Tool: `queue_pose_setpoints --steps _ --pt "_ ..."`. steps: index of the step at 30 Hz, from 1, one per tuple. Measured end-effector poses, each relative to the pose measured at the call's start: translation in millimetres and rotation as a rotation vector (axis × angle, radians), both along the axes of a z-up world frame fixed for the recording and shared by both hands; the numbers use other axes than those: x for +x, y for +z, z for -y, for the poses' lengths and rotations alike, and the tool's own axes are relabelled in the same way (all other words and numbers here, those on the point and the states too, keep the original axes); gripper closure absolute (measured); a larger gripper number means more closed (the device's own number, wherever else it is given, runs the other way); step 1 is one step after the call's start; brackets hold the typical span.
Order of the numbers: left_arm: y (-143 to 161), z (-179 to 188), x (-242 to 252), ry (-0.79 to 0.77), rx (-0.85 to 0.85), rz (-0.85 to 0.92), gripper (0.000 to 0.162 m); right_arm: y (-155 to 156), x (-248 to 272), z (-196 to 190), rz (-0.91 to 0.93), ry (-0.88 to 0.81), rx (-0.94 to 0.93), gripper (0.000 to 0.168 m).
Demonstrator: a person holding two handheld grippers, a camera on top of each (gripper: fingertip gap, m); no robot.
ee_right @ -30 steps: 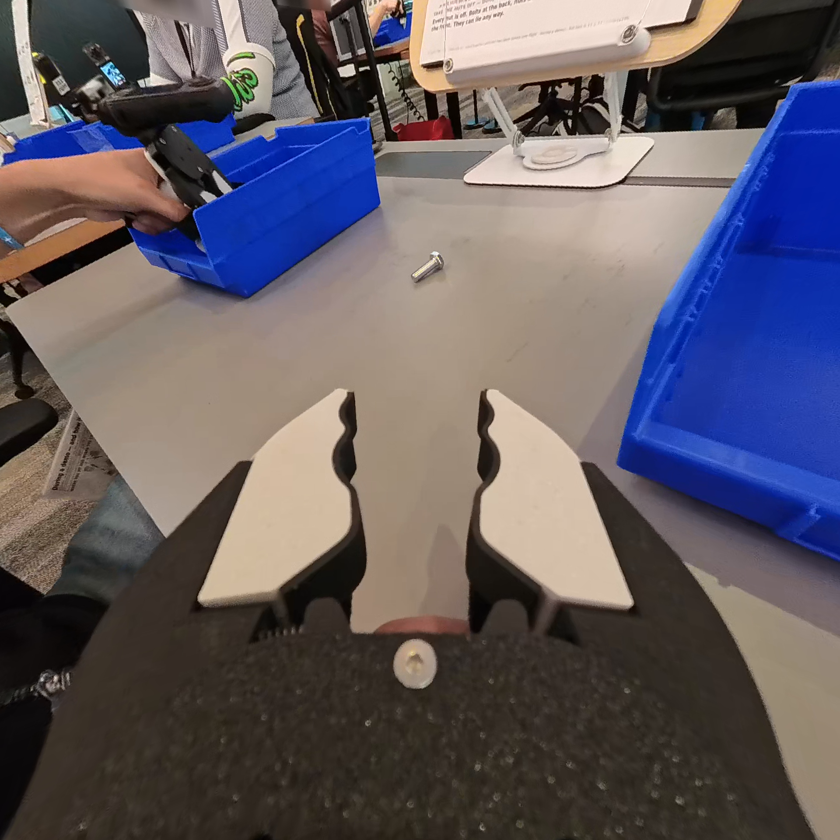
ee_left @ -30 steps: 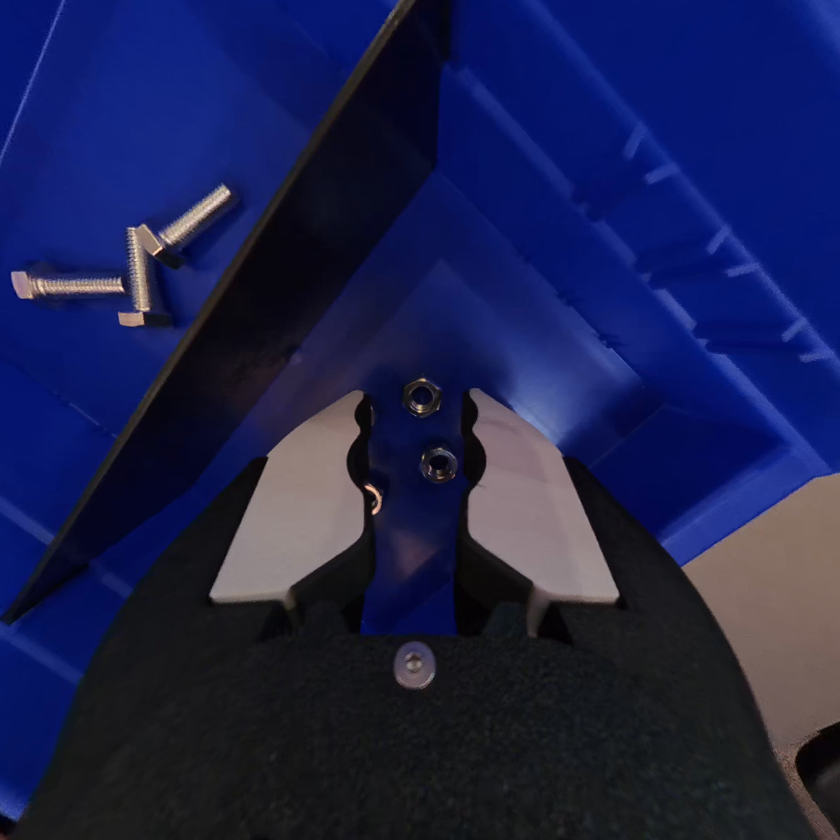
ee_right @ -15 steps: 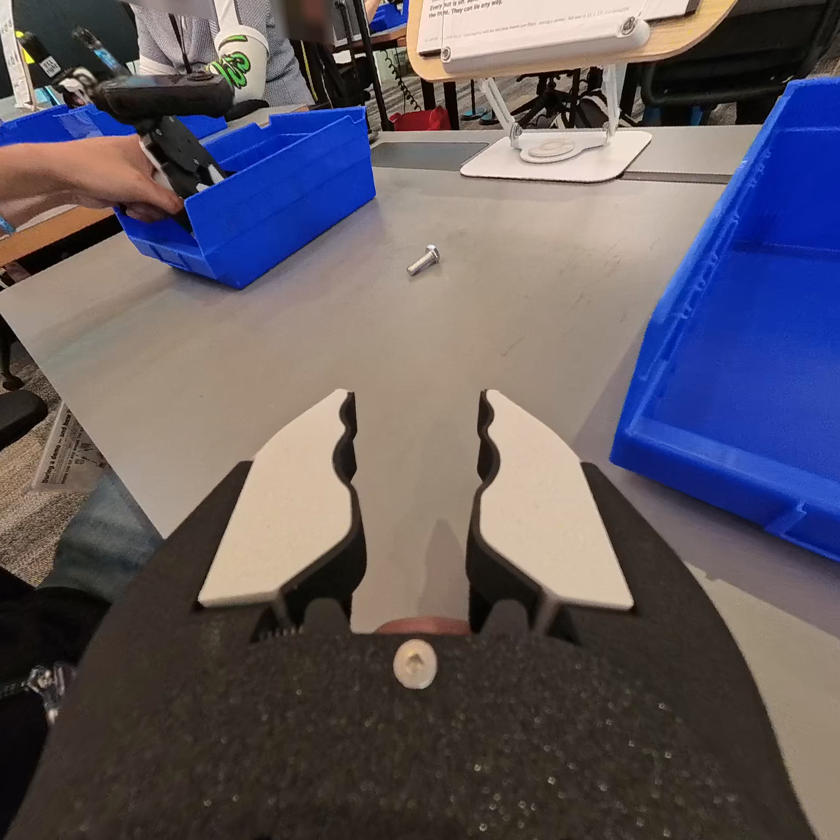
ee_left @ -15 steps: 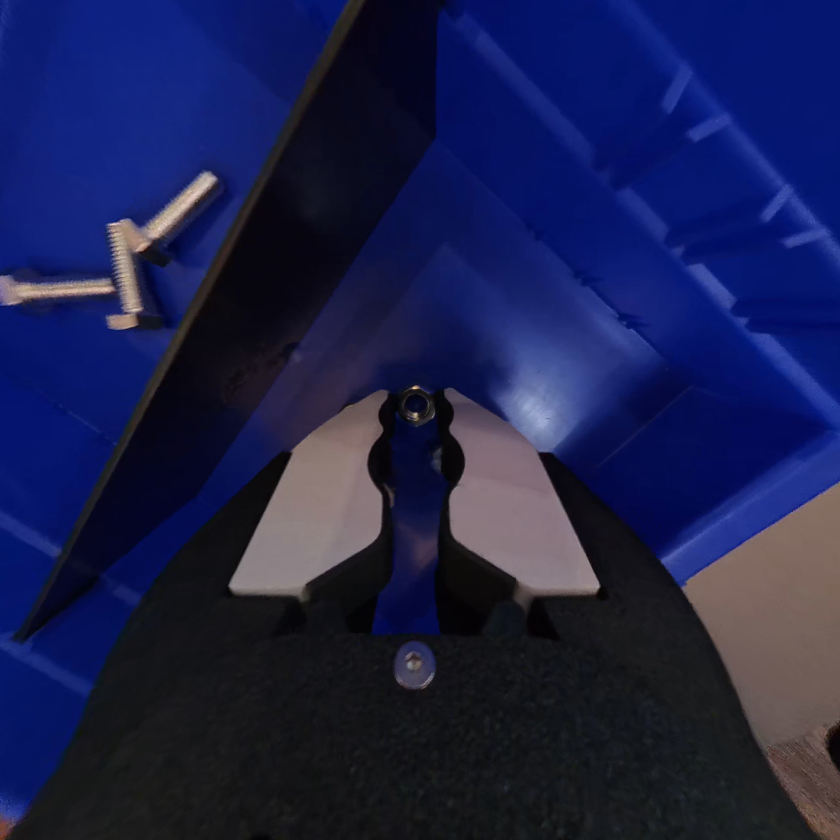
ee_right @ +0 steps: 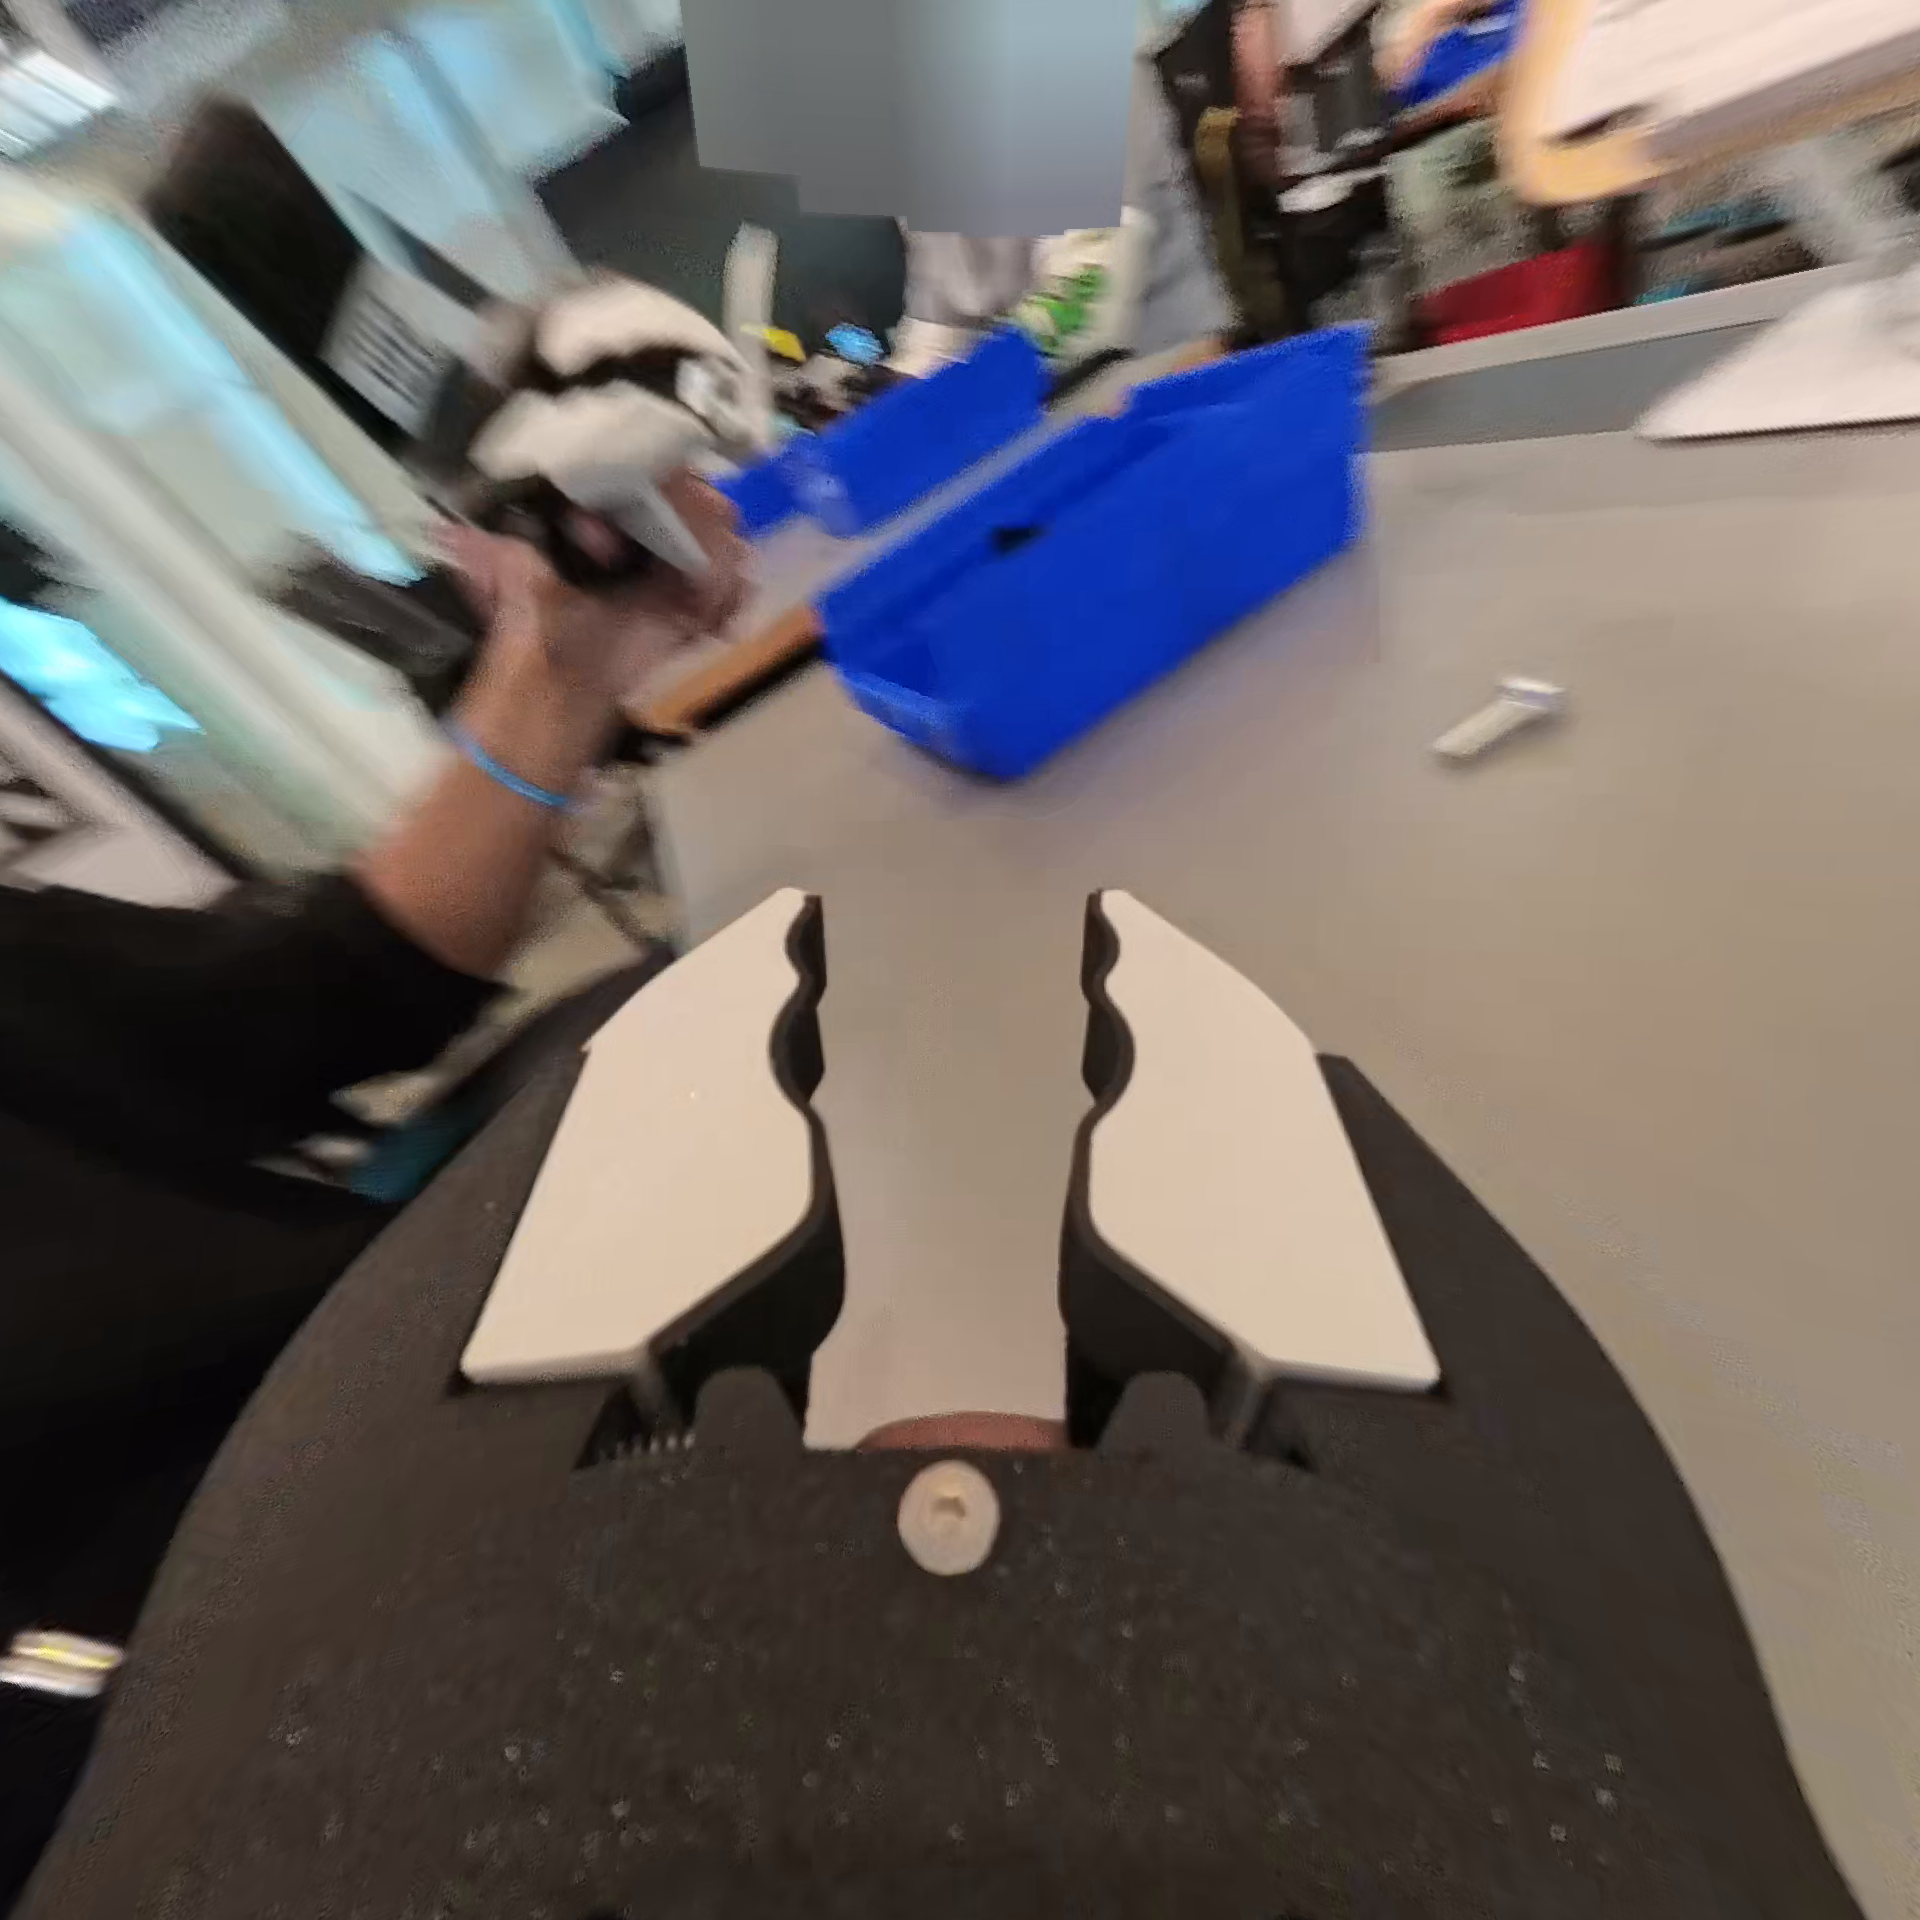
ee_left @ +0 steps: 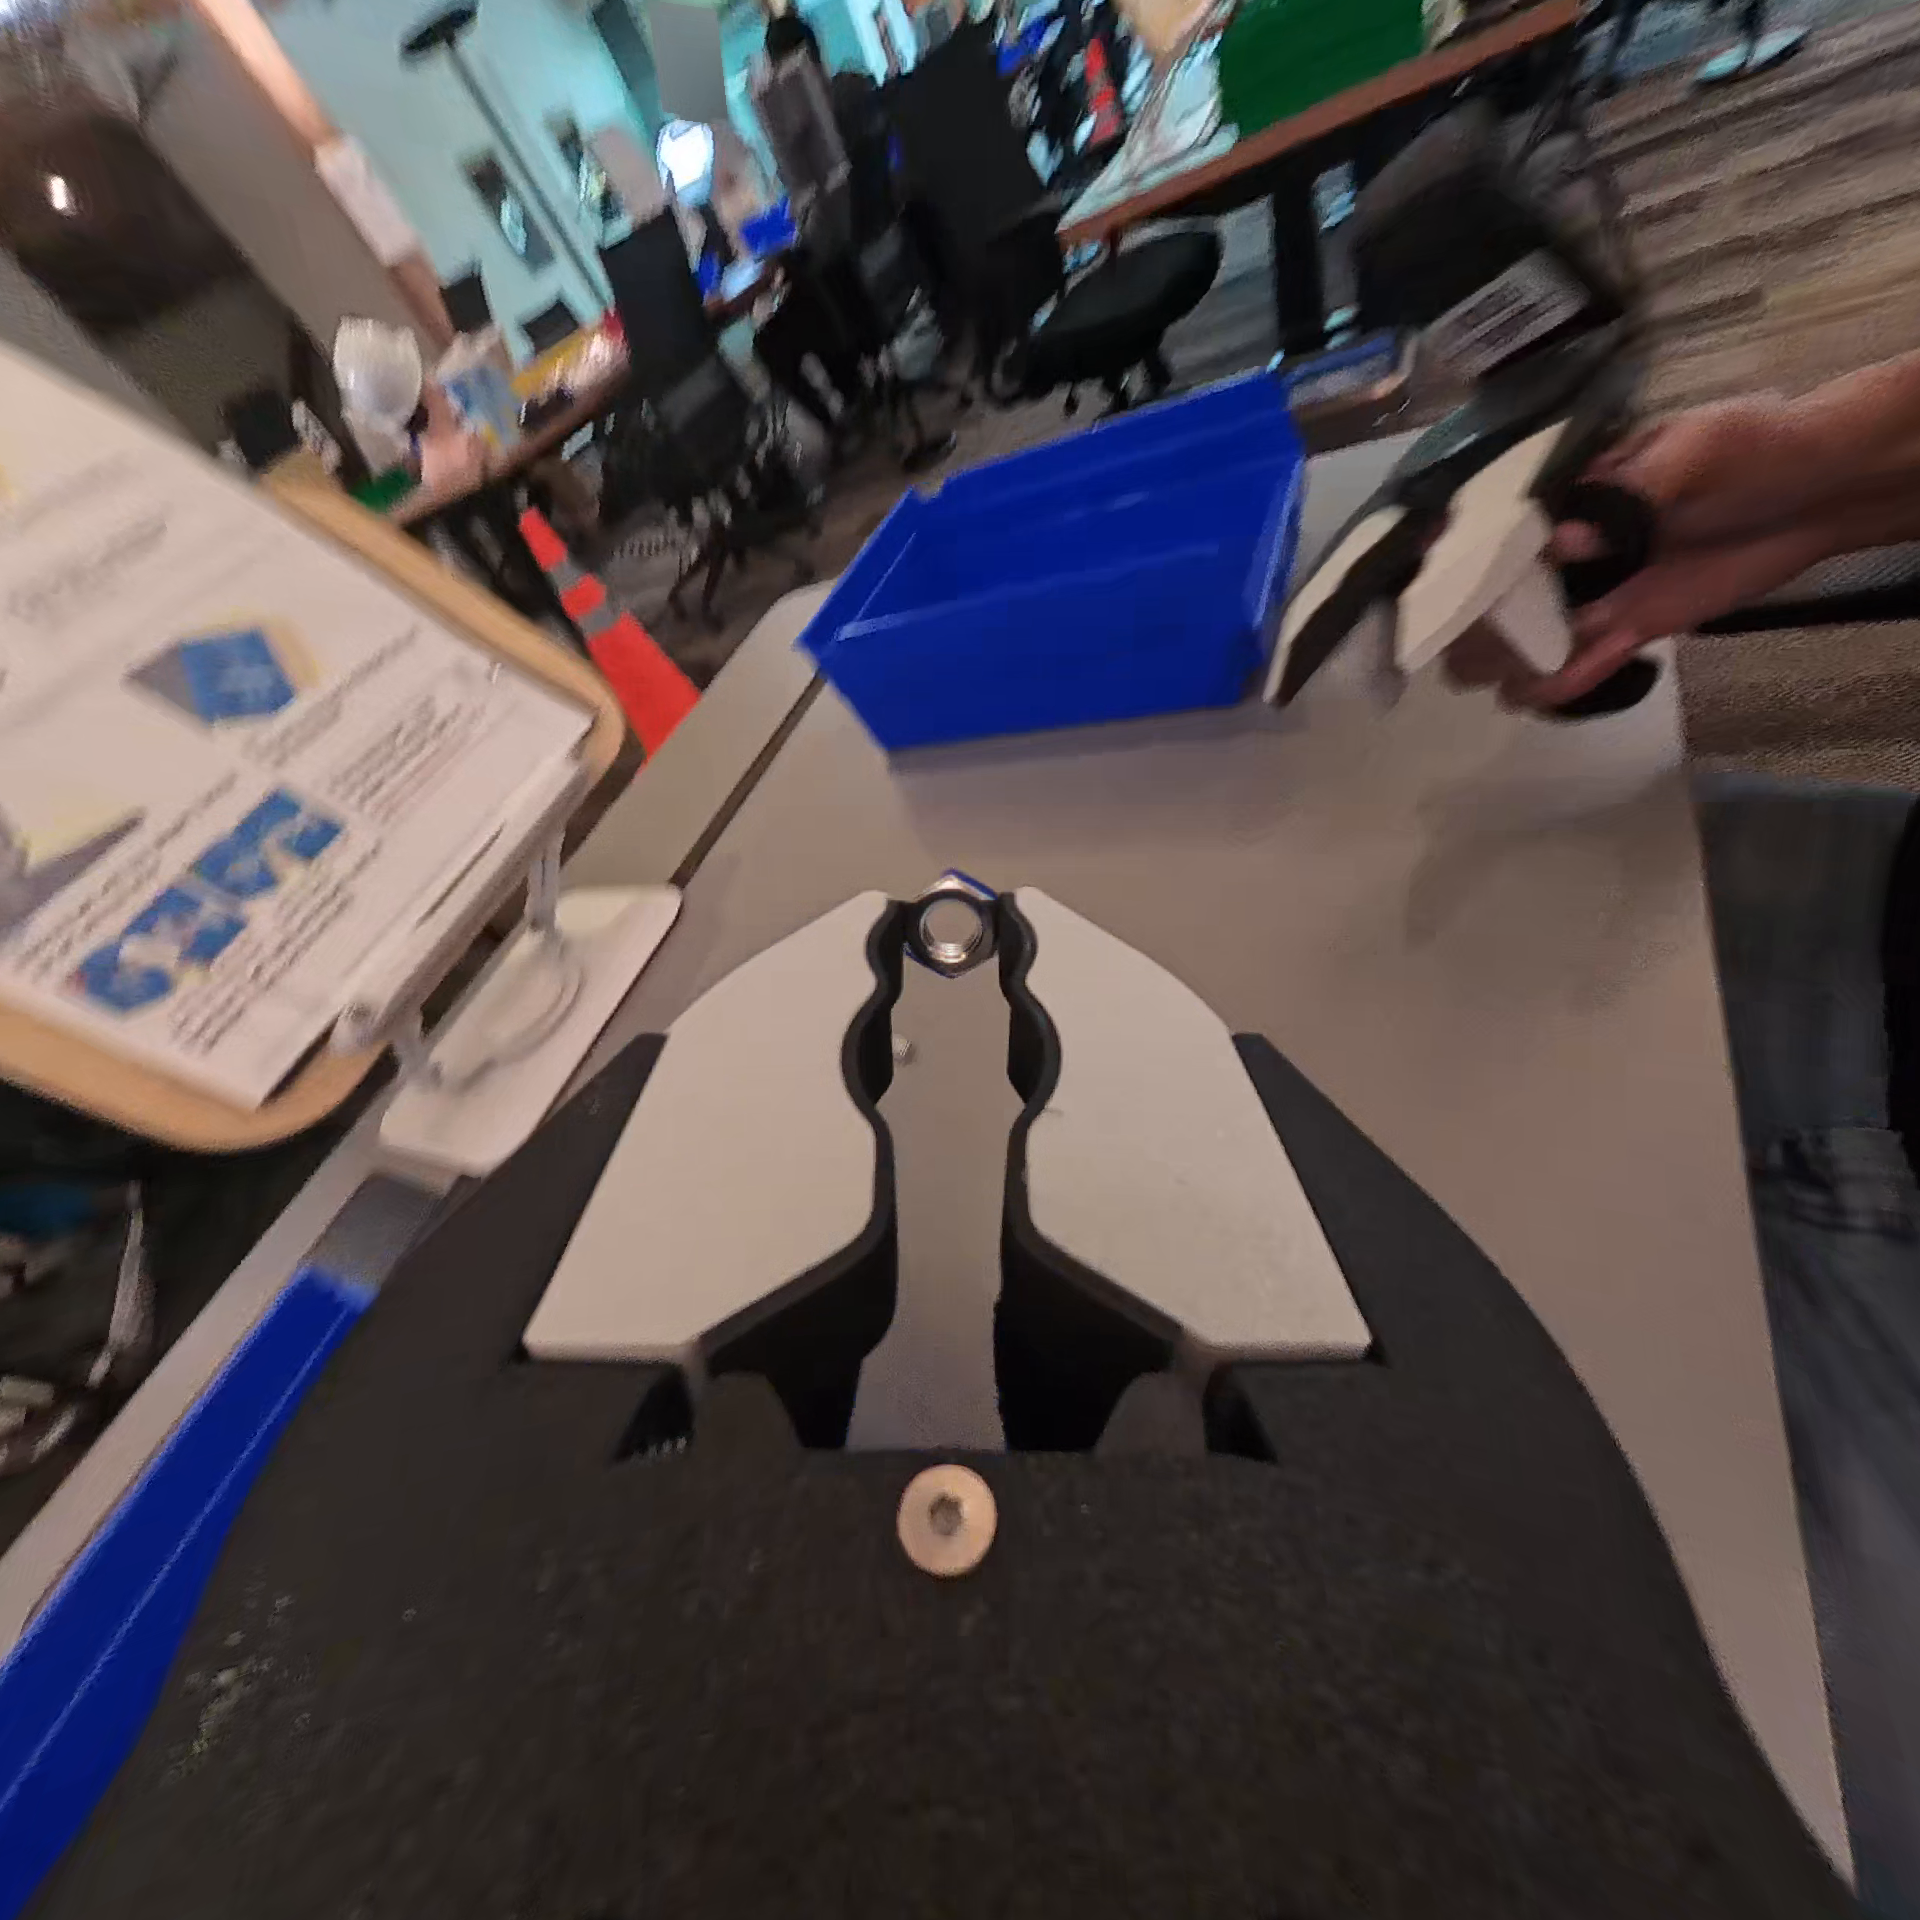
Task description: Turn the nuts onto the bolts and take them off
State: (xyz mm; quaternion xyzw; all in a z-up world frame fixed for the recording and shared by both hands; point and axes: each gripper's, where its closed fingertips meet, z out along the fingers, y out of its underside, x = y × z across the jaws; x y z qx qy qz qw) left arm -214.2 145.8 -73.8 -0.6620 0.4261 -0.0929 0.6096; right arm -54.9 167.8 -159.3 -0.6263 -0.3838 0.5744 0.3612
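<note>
My left gripper (ee_left: 948, 920) is shut on a silver hex nut (ee_left: 945, 932), pinched at the fingertips and held above the grey table (ee_left: 1351, 935). My right gripper (ee_right: 951, 914) is open and empty above the table (ee_right: 1558, 987). A silver bolt (ee_right: 1498, 717) lies loose on the table, ahead and to the right of the right gripper. The right gripper also shows in the left wrist view (ee_left: 1444, 582), held in a hand at the far right. The left gripper shows blurred in the right wrist view (ee_right: 613, 447), at the upper left.
A blue bin (ee_right: 1143, 582) with a divider stands at the table's far left in the right wrist view. Another blue bin (ee_left: 1070, 592) stands ahead in the left wrist view. An instruction board on a white stand (ee_left: 260, 779) is at the left. A blue bin edge (ee_left: 156, 1538) is near the lower left. There is about 20 cm between the tips of the two grippers. My right tips are roughly 25 cm from the silver bolt (ee_right: 1498, 717).
My left gripper shut on a nut inside the blue bin, then lifted out and swung over the table. The right gripper's view turned left and stayed open.
</note>
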Motion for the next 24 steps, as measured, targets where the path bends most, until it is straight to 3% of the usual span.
queue_pose_setpoints --steps 4,9,14,16,24 --pt "-2.6 5.7 53.7 -0.150 0.078 0.071 0.146 44.7 -45.3 16.9 -0.221 0.343 -0.270 0.121" --pt "-25.1 -8.9 81.2 -0.174 0.130 0.131 0.146 57.9 -74.4 22.1 -0.333 0.610 -0.485 0.126" --pt "-49.9 -15.7 92.1 -0.189 0.087 0.141 0.146 44.6 -80.9 13.4 -0.343 0.596 -0.549 0.138" --pt "-53.9 -15.7 96.0 -0.209 0.089 0.137 0.146 35.8 -80.5 11.0 -0.309 0.581 -0.520 0.151" --pt "-69.6 -24.7 95.8 -0.144 0.036 0.116 0.146 19.4 -81.4 2.2 -0.258 0.545 -0.602 0.151"
